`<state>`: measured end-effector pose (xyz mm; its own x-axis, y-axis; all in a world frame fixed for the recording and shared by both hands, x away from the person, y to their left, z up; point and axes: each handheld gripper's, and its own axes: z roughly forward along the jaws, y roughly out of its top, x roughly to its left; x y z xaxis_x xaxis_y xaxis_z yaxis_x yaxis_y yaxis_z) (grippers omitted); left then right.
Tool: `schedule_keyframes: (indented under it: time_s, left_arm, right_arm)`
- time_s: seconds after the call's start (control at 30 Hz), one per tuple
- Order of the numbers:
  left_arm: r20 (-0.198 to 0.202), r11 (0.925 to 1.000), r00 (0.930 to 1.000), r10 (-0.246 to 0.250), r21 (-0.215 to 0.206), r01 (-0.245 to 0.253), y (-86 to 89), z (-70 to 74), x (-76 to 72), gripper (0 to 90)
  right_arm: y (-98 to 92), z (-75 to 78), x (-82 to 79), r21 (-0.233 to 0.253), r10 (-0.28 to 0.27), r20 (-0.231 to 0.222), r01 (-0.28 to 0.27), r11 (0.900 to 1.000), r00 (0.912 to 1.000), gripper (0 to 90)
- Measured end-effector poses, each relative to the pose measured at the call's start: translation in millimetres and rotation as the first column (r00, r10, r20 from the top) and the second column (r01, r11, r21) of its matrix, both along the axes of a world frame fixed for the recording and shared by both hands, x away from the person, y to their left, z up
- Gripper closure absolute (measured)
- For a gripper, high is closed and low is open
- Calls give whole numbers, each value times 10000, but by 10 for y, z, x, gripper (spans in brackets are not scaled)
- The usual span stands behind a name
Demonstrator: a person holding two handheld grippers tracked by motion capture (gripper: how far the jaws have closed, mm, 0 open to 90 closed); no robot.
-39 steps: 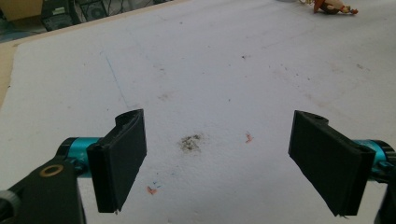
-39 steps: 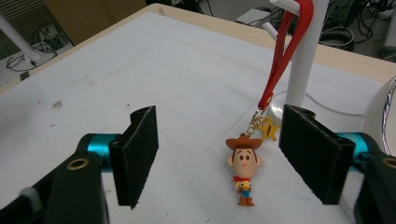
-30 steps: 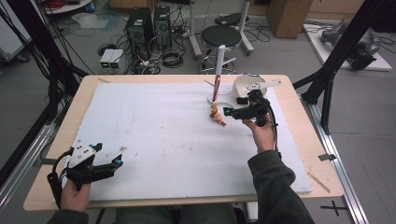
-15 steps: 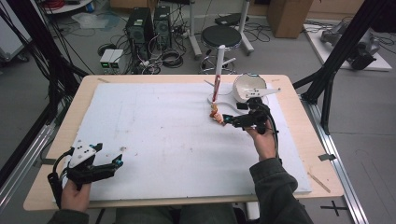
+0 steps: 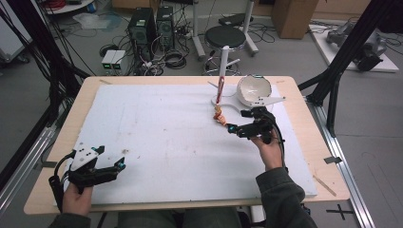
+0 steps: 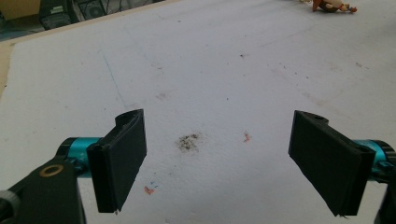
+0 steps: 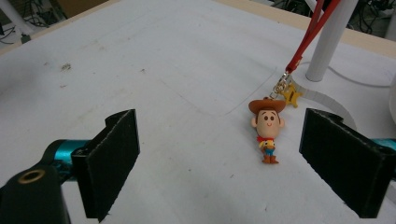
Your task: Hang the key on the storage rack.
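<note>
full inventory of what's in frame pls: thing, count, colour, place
cowboy figure keychain: 1, brown hat, orange and blue body, lying on the white sheet between the right tongs' open jaws, untouched
lanyard: 1, red, running from the figure's clip and gold star charm up the post
post: 1, white, upright on a flat white base at the far right of the sheet
bowl-shaped piece: 1, white, right of the post
sheet: 1, white, smudged, covering most of the table
table: 1, light wood
stool: 1, black seat, on the floor beyond the table
computer towers: 2, black, floor beyond
left tongs: 1, black with teal, near left corner, open
right tongs: 1, black with teal, by the figure, open
</note>
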<state>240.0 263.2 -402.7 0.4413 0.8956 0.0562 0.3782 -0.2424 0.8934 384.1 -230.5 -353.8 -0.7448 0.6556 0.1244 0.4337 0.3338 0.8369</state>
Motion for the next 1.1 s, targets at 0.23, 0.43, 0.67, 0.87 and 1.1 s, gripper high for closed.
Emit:
schedule_keyframes:
  time_s: [0.23,0.43,0.67,0.87,1.1]
  left_arm:
    - [-9,10000,10000,39,-12,-39,3,-2,-2,197]
    - [-17,10000,10000,36,19,-36,5,1,-4,197]
    - [-13,10000,10000,48,-2,-48,3,-1,-4,197]
    - [-1,10000,10000,63,7,-63,0,-3,-4,197]
    - [-11,10000,10000,43,-24,-43,-6,-5,-4,196]
  right_arm:
    - [26,40,-76,7,160,265,-161,9999,9995,112]
    - [22,52,-146,-25,220,386,-219,9998,9990,112]
    - [-9,-10,-236,64,203,402,-206,9998,9990,111]
    - [-46,-45,-301,-176,168,385,-162,9997,9991,112]
    - [-95,-102,-382,-162,219,414,-212,9996,9989,112]
